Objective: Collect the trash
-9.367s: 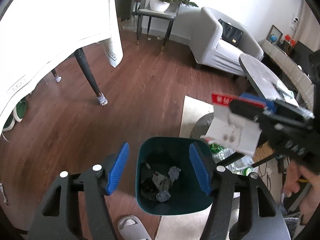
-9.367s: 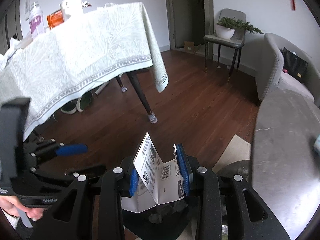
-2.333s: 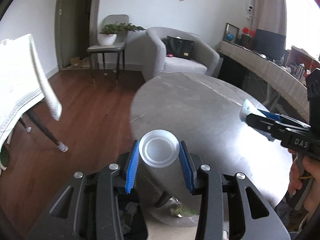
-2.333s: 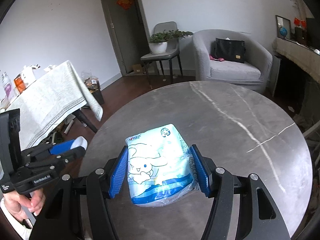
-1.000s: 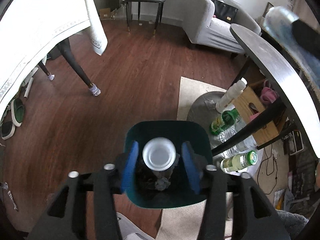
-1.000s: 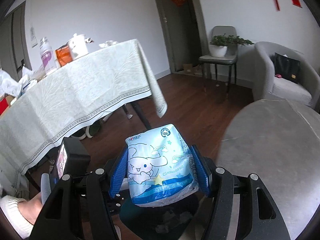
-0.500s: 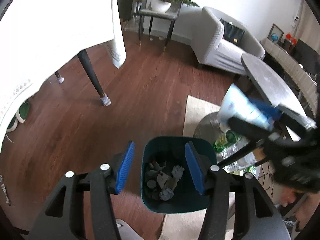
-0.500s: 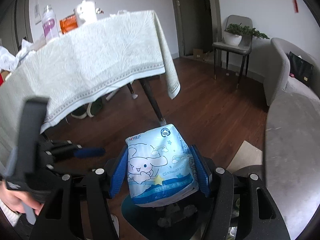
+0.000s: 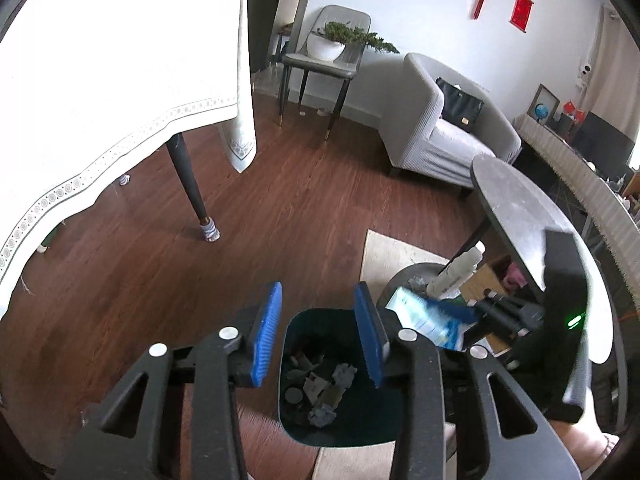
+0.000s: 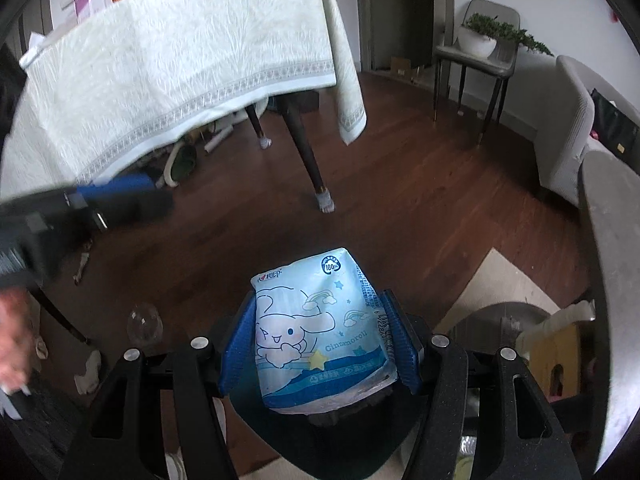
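Observation:
A dark teal trash bin (image 9: 384,426) stands on the floor below both grippers, with crumpled paper and scraps inside. My left gripper (image 9: 318,334) is open and empty above the bin's left side. My right gripper (image 10: 318,350) is shut on a light blue tissue pack (image 10: 320,330) with a cartoon dog print, held over the bin (image 10: 320,444). The pack also shows in the left wrist view (image 9: 424,316), blurred, at the bin's right rim.
A table with a white cloth (image 9: 100,92) and a dark leg (image 9: 192,190) stands to the left. A round grey table (image 9: 532,236) is at the right, with bottles (image 9: 458,270) and a cardboard box under it. A beige rug (image 9: 396,254) lies beside the bin.
My left gripper has let the plastic cup go into the bin and now hangs open. My right gripper has carried the tissue pack down close over the bin.

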### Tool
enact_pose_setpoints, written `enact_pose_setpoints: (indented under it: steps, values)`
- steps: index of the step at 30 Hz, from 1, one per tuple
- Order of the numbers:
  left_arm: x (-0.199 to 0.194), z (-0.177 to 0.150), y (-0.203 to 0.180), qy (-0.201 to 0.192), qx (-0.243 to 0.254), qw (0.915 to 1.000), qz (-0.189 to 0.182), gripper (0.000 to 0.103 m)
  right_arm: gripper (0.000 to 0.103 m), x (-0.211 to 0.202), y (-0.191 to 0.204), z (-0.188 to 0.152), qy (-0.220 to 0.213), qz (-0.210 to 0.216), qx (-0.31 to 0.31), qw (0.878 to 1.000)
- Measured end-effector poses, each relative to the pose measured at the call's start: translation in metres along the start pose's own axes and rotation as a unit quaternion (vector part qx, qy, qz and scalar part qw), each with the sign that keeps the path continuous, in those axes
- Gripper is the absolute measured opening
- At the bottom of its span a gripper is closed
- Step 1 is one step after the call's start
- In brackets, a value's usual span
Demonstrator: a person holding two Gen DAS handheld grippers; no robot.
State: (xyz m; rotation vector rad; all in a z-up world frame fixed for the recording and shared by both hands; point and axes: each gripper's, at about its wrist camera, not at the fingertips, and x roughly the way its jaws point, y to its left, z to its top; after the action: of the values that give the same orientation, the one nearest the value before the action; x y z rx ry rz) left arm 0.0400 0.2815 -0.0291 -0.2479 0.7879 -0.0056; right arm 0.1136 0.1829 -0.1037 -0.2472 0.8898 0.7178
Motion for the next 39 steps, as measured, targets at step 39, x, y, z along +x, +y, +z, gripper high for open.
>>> enact_pose_setpoints:
  steps: [39]
  values:
    - [-0.035,-0.001,-0.071,-0.078,0.076,0.9932,0.041,0.073,0.093,-0.096,-0.02,-0.042,-0.094,-0.061,-0.015,0.994]
